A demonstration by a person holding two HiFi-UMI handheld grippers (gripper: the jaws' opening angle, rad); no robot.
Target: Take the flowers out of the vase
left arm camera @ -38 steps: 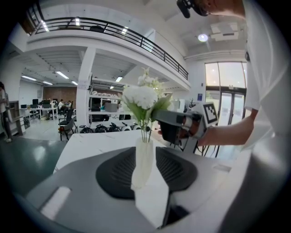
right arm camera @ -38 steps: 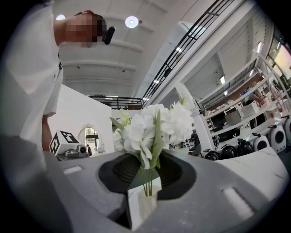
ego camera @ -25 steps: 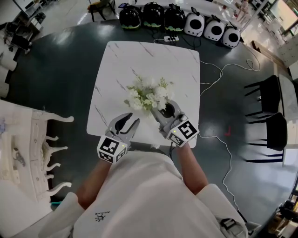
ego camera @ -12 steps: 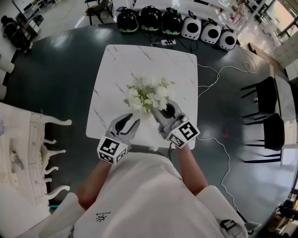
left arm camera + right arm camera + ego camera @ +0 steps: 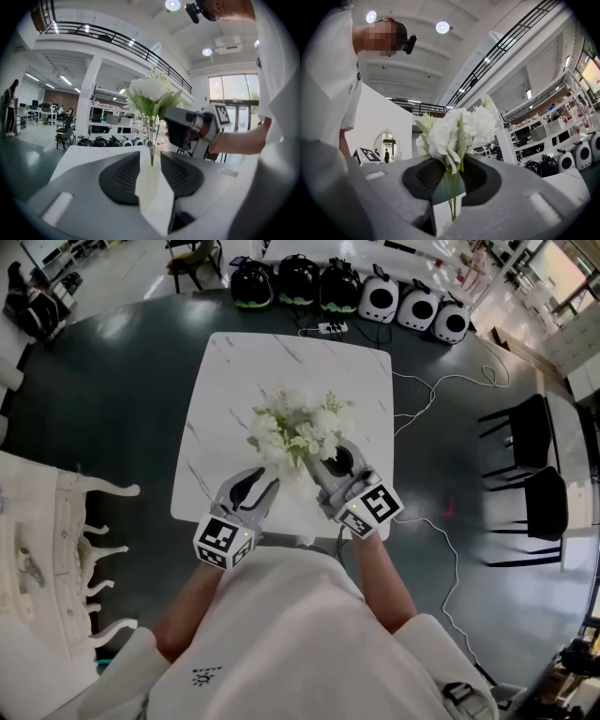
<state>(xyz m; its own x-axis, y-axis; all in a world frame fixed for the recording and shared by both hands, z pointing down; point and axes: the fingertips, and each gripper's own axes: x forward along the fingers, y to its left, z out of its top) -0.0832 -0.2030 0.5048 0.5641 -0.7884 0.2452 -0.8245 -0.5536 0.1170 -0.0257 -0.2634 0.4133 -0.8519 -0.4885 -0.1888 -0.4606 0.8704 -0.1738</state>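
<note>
Right now the left gripper (image 5: 266, 484) clamps the white vase (image 5: 149, 183), and the right gripper (image 5: 321, 463), just above the vase's mouth, pinches the flowers (image 5: 298, 423) by their green stems (image 5: 452, 192), jaws nearly closed.

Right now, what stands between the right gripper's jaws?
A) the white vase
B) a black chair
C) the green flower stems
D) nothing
C: in the right gripper view, the right gripper has the flower stems clamped between its two dark pads.
</note>
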